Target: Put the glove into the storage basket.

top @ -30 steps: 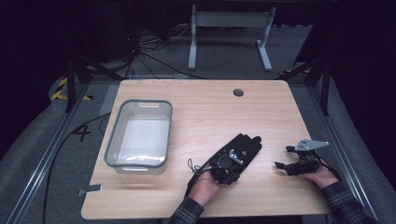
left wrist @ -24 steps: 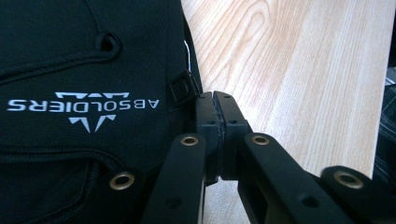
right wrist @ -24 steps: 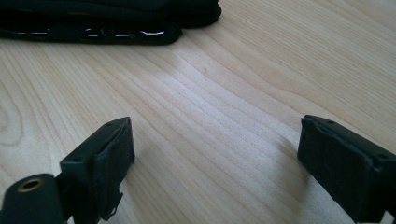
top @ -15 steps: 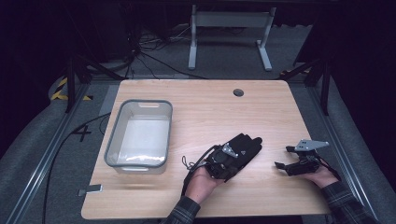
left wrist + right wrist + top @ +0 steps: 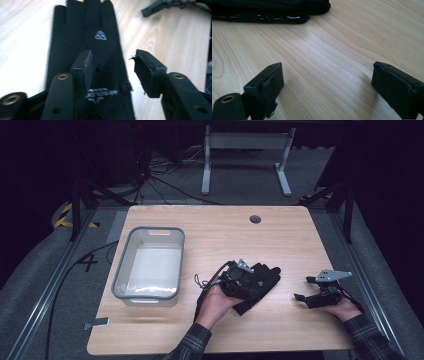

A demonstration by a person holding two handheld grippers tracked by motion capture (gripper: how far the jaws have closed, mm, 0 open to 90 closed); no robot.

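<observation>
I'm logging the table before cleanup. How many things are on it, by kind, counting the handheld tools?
Black glove: 1
Clear bin: 1
Handheld tools: 2, left tool and right tool
Total: 4

Bare table (image 5: 220, 232) runs across the far half; the bin (image 5: 149, 264) blocks the left, the glove (image 5: 262, 279) lies near the middle.

A clear plastic bin with a grey rim (image 5: 149, 265) stands on the left part of the light wooden counter (image 5: 220, 232). A round dark cable hole (image 5: 255, 219) sits near the counter's far edge, and a grey metal stand (image 5: 246, 145) rises from the floor beyond it.
</observation>
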